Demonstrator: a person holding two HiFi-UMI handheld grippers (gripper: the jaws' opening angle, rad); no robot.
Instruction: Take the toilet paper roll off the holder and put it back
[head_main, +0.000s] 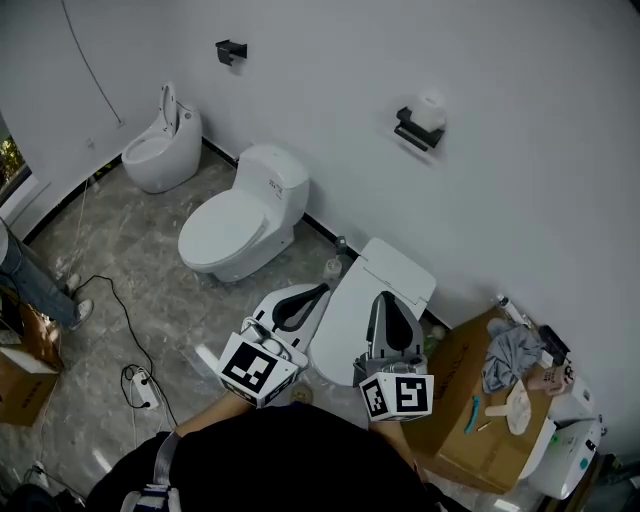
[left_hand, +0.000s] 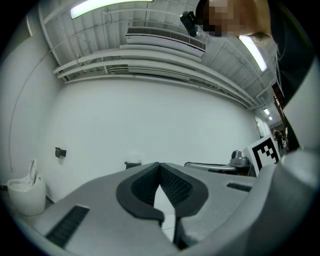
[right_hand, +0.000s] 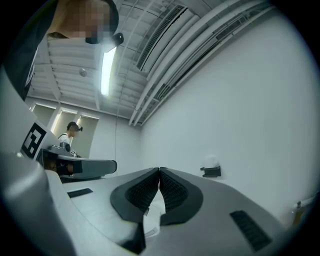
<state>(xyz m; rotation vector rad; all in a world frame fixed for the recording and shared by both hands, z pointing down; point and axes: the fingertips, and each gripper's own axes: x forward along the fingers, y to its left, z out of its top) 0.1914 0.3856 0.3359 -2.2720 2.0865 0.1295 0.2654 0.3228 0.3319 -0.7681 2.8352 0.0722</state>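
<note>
White wall (head_main: 520, 150), far: toilet paper roll (head_main: 430, 106) on holder (head_main: 413, 132) | my left tool (left_hand: 159, 166) jaws together | my right tool (right_hand: 159, 171) jaws together

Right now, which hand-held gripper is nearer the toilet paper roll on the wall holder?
Right, narrowly. In the head view the right hand-held gripper hangs almost beneath the toilet paper roll, far short of it; the left hand-held gripper is equally low but further left.

Bare white wall (head_main: 520, 150) is lying open on every side of the black wall-mounted holder (head_main: 412, 133), leaving free approach through the air. A white ceramic toilet (head_main: 355, 300) is standing directly below it, and a brown cardboard box (head_main: 458, 372) is crowding the floor to its right.
</note>
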